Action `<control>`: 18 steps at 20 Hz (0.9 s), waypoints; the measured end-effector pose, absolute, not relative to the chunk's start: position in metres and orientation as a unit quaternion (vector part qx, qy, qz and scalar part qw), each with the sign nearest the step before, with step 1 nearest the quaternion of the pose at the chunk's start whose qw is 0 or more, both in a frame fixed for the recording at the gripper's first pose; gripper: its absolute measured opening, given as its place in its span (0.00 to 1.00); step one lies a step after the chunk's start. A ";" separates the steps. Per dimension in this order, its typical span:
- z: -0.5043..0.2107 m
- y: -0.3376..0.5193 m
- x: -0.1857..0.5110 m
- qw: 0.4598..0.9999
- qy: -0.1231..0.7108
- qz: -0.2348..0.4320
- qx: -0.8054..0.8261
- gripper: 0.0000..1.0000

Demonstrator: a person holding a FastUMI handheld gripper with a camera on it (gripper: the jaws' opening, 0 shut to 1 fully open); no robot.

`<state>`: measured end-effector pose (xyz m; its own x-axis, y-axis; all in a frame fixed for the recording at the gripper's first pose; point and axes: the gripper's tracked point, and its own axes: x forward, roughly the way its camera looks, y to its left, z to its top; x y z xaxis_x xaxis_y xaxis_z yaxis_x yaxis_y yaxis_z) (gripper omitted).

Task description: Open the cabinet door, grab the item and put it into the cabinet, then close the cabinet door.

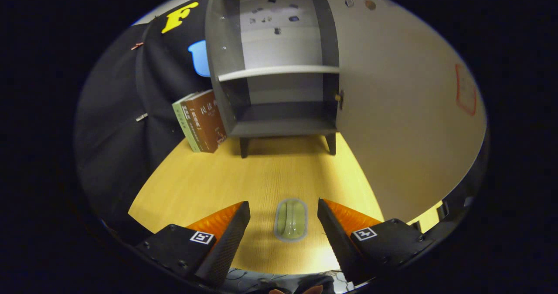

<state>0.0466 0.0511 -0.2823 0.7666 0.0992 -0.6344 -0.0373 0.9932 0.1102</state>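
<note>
Between tool point(283, 220) fingers | green packet point(290, 219) untouched | fingers apart

1. Cabinet point(279, 67): the top is cut off by the view's rim; the rear legs are hidden behind the base.
2. Cabinet door point(405, 111): the lower edge is lost behind the right finger's mount. The red mark on its face is too blurred to make out.
3. Small dark marks on the cabinet's back panel point(274, 17): too small to identify.
4. Books point(201, 126): the right edges are hidden behind the cabinet's side wall.
5. Gripper point(284, 215): the fingers stand apart, and their bases are cut off at the view's rim.
</note>
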 end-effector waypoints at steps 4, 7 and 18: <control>-0.316 0.047 0.048 0.924 0.380 0.016 0.034 0.99; -0.337 0.039 0.050 0.915 0.403 -0.003 0.020 0.95; -0.363 0.028 0.042 0.896 0.443 -0.029 0.013 0.22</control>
